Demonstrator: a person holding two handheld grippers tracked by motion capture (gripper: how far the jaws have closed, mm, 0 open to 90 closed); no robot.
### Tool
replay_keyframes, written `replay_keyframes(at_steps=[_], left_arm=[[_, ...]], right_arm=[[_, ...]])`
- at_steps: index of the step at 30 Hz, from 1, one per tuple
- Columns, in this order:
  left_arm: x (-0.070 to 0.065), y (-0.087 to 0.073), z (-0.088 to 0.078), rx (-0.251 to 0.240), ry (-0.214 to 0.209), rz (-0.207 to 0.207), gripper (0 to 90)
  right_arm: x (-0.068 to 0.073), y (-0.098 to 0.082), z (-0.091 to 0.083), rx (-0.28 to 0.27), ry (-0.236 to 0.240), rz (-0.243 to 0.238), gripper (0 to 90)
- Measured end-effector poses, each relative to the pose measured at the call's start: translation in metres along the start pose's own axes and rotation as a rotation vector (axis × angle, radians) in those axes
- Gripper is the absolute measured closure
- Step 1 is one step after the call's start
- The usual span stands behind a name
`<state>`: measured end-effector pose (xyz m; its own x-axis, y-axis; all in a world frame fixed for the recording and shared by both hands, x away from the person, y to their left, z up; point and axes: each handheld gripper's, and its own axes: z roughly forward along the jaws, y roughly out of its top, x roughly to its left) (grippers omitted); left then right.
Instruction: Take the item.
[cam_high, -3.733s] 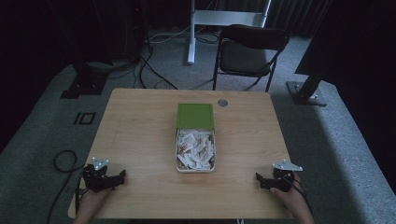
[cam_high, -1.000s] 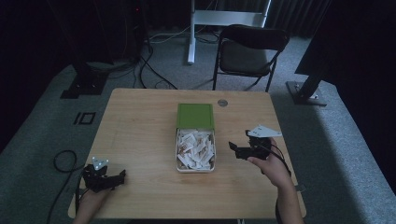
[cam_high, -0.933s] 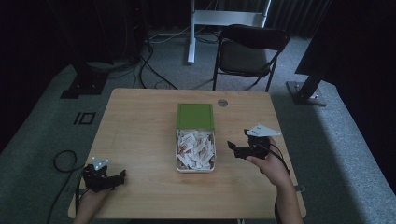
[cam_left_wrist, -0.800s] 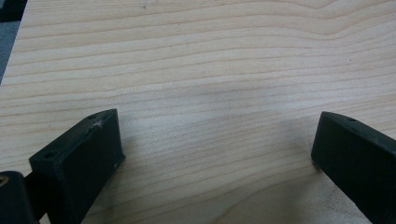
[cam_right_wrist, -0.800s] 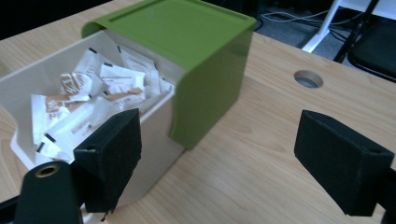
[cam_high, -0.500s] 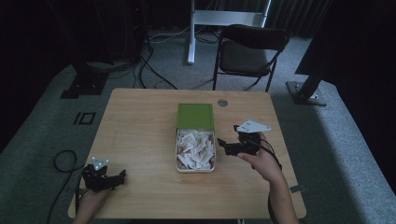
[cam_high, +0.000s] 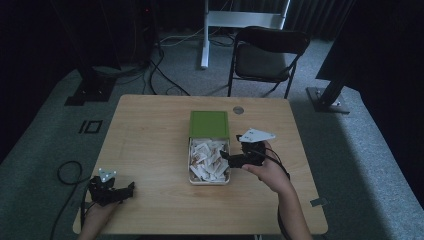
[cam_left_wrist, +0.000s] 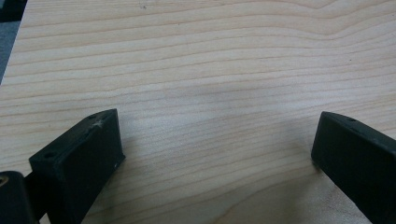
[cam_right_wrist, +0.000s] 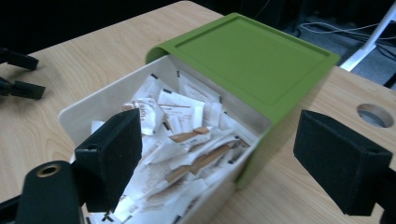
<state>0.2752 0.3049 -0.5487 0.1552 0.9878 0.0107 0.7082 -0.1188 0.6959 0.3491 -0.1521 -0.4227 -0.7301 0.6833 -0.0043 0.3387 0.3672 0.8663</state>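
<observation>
A white box (cam_high: 190, 162) (cam_right_wrist: 79, 109) full of small paper sachets (cam_high: 208, 160) (cam_right_wrist: 187, 140) stands in the middle of the wooden table (cam_high: 150, 135). Its green lid (cam_high: 209, 123) (cam_right_wrist: 252, 51) is slid back over the far end. My right gripper (cam_high: 226, 159) (cam_right_wrist: 233, 158) is open at the box's right rim, jaws reaching over the sachets and holding nothing. My left gripper (cam_high: 129, 190) (cam_left_wrist: 217, 154) rests open on bare wood at the near left corner, nothing between its jaws.
A round cable hole (cam_high: 238, 109) (cam_right_wrist: 373, 115) sits in the table behind the lid. A black folding chair (cam_high: 267, 55) stands beyond the far edge. Cables and stand bases lie on the grey carpet around the table.
My right gripper has travelled from the near right corner leftward and forward to the box's right side, now reaching over the sachets. The left gripper has not moved.
</observation>
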Motion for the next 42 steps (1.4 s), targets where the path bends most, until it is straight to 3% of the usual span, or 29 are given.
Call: replay_keyframes(at_steps=[21,32,37,42], left_arm=[[0.000,0.000,0.000,0.000,0.000,0.000,2.7],[0.000,0.000,0.000,0.000,0.000,0.000,2.7],[0.000,0.000,0.000,0.000,0.000,0.000,2.7],[0.000,0.000,0.000,0.000,0.000,0.000,2.7]], right_arm=[[0.033,0.007,0.032,0.019,0.104,-0.021,16.8],[0.046,0.009,0.050,0.051,0.101,-0.033,16.9],[0.052,0.010,0.059,0.083,0.065,-0.058,17.3],[0.056,0.008,0.066,0.098,0.066,-0.046,17.8]])
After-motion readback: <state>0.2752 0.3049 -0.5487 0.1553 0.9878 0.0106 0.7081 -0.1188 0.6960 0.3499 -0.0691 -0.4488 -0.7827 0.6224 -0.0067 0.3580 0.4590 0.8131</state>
